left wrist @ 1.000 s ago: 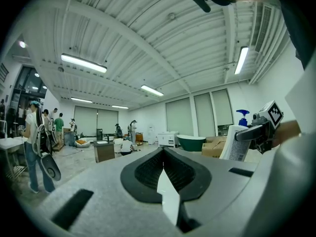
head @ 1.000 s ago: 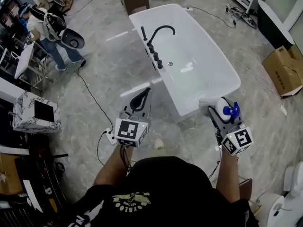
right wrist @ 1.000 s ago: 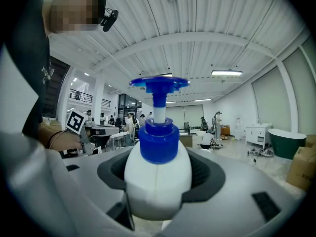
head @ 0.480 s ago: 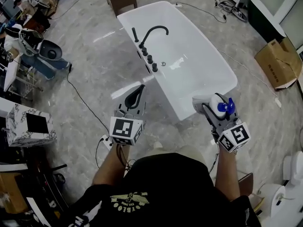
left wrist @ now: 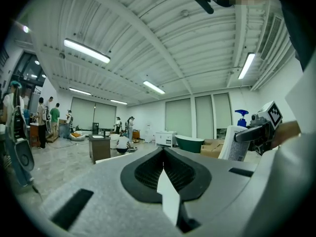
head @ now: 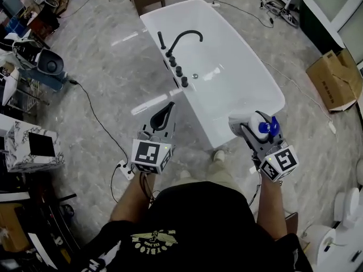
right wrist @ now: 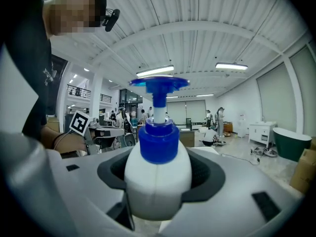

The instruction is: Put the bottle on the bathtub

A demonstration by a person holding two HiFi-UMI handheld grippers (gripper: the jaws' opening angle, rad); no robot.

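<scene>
Mid-carry, by the look of it; right gripper (head: 250,128) fingers closed on the white bottle (right wrist: 158,174), upright, blue pump up, held in the air near the closest end of the bathtub (head: 266,78), not yet on it; left gripper (left wrist: 165,180) fingers closed on nothing, off to the side; next, probably: reach over the rim, lower onto a flat ledge, then part the fingers.

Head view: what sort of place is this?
Likely a large workshop hall, not a home bathroom: a freestanding bathtub on open floor, a cardboard box nearby, a cable trailing across.
</scene>
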